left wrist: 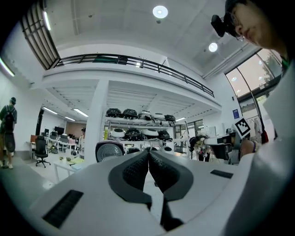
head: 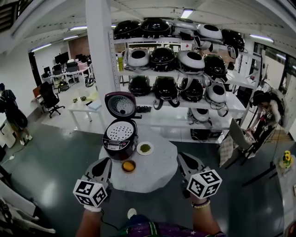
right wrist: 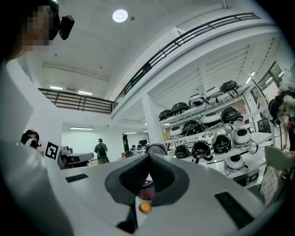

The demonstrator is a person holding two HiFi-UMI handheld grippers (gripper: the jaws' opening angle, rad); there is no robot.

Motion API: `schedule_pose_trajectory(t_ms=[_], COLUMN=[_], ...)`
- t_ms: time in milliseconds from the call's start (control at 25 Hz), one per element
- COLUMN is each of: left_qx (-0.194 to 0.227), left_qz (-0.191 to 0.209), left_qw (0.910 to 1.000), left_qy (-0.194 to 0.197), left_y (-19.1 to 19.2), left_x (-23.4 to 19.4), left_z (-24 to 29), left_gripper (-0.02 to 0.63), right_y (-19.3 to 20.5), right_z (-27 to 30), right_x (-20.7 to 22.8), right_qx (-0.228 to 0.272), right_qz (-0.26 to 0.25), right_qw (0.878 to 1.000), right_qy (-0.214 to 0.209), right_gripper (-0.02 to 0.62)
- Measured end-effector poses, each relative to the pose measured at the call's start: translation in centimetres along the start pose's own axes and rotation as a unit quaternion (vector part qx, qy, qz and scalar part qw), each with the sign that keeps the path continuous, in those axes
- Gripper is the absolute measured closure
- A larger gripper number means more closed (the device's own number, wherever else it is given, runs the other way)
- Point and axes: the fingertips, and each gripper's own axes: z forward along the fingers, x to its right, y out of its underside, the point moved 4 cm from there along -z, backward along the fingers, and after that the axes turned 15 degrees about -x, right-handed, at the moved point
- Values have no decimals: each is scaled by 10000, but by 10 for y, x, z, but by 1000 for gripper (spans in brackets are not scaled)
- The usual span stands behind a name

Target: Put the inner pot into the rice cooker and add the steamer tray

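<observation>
A round white desk (head: pixel 157 173) holds a small plate (head: pixel 145 148) and an orange bowl (head: pixel 128 165); behind, a shelf rack (head: pixel 171 121) holds many cookers (head: pixel 163 59).

- The room is bright. Long light strips (head: pixel 187 13) and round lamps (left wrist: pixel 160 11) on the ceiling shine down.
- The tall windows (left wrist: pixel 258 85) glow pale with daylight.
- The dark floor (head: pixel 51 162) is shiny and shows soft, pale patches of light.
- The round white table (head: pixel 157 178) has only faint, soft shadows on it.
- All three pictures bend like a fishbowl. The white pillar (head: pixel 101 55) curves, and the corners go black.
- Up close, the left gripper (left wrist: pixel 148 153) and right gripper (right wrist: pixel 148 156) look fuzzy, while far things look sharper.
</observation>
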Motion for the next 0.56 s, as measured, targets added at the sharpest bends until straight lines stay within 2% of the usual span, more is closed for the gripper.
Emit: schedule_pose_trajectory(t_ms=[240, 560], left_qx=[-142, -50], left_qz=[507, 320], left_qw=[9984, 9995], left_qy=[-200, 11], left_y=[2, -2], left_x=[14, 17], left_z=[0, 4], left_gripper=[583, 583], right_y=[2, -5], right_z=[-5, -2], right_x=[-4, -8], right_qx=[-78, -122], right_qz=[-98, -195], right_qw=[9999, 9997], right_qy=[43, 26], right_gripper=[591, 591])
